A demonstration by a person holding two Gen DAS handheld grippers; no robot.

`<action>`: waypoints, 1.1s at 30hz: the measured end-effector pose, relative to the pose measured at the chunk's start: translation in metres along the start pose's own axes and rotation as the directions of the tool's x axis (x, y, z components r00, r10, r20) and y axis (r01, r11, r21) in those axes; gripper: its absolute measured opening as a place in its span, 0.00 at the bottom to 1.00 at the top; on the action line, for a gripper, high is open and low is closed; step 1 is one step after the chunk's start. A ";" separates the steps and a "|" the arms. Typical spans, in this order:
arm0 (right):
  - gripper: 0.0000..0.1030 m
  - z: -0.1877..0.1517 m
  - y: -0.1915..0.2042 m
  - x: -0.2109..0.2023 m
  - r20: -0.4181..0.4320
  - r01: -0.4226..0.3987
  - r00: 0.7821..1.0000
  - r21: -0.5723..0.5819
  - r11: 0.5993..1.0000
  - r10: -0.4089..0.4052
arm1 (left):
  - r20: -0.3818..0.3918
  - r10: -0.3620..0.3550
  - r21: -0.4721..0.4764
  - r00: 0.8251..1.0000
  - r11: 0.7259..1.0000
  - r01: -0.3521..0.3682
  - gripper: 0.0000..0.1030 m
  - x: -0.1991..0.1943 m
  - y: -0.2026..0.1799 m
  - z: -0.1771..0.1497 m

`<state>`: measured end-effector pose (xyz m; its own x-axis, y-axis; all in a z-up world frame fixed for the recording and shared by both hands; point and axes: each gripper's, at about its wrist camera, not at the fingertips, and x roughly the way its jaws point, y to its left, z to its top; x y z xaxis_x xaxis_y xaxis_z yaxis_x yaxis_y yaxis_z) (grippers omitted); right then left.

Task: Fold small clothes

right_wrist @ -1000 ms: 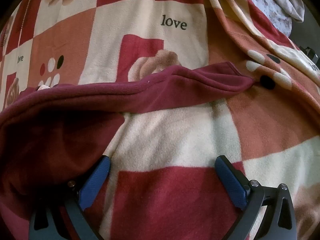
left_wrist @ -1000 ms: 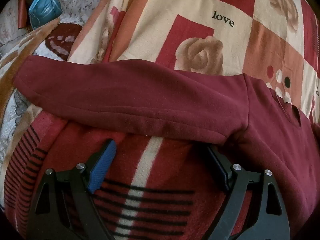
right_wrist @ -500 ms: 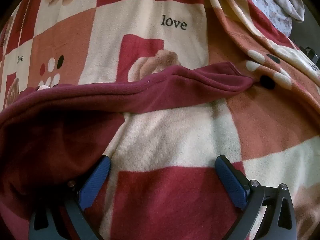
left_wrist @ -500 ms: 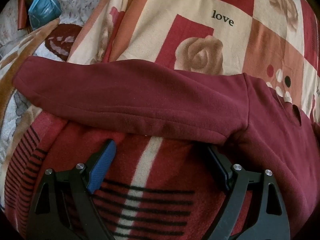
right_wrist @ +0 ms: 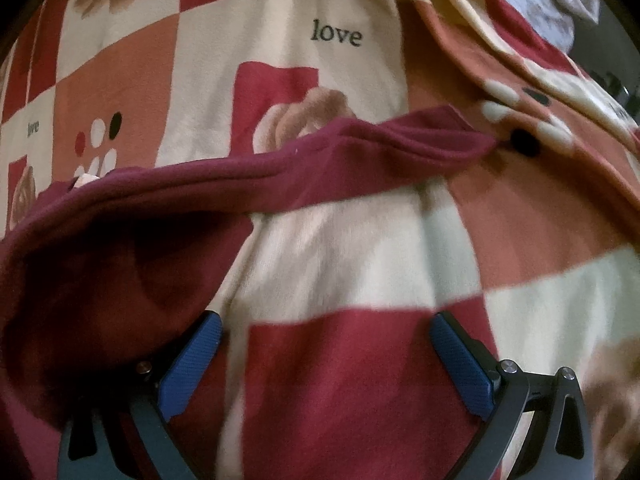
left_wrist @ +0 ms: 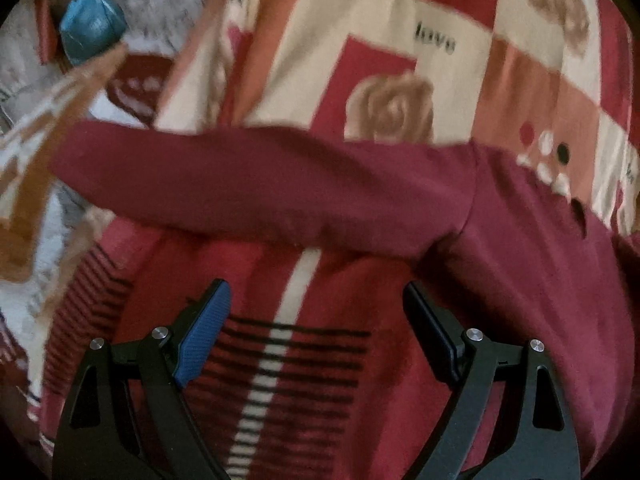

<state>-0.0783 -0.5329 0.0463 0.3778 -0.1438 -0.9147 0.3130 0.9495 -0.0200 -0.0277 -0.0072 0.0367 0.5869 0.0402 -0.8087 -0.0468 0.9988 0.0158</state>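
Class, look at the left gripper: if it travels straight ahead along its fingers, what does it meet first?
Most likely the maroon sleeve lying across its path; the left gripper is open over the blanket. Depth is uncertain.

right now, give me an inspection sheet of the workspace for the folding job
Surface: patchwork blanket with "love" print and rose squares, rumpled, covers the whole work area.
Job's things: maroon top spread flat, not yet folded; one sleeve stretched out to the side; the other sleeve lies wrinkled, also unfolded.
Clutter: teal bag at the far corner; grey floral cloth at the far edge.
Grippers: left hand-held gripper open, empty, near the armpit of the top; right hand-held gripper open, empty, over the blanket beside the top's body.
Cables: nothing seen.
Surroundings: hidden by fabric; views are blurred.
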 end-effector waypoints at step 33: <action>1.00 -0.015 0.178 -0.150 0.092 -0.231 0.963 -0.207 0.951 0.254 | 0.131 -0.106 0.168 0.986 0.982 0.083 0.85 -0.073 -0.055 -0.018</action>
<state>-0.0924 -0.3380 0.1735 0.5235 0.0776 -0.8485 0.0297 0.9936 0.1091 -0.0831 -0.0659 0.0843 0.6894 -0.0622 -0.7217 0.1383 0.9893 0.0469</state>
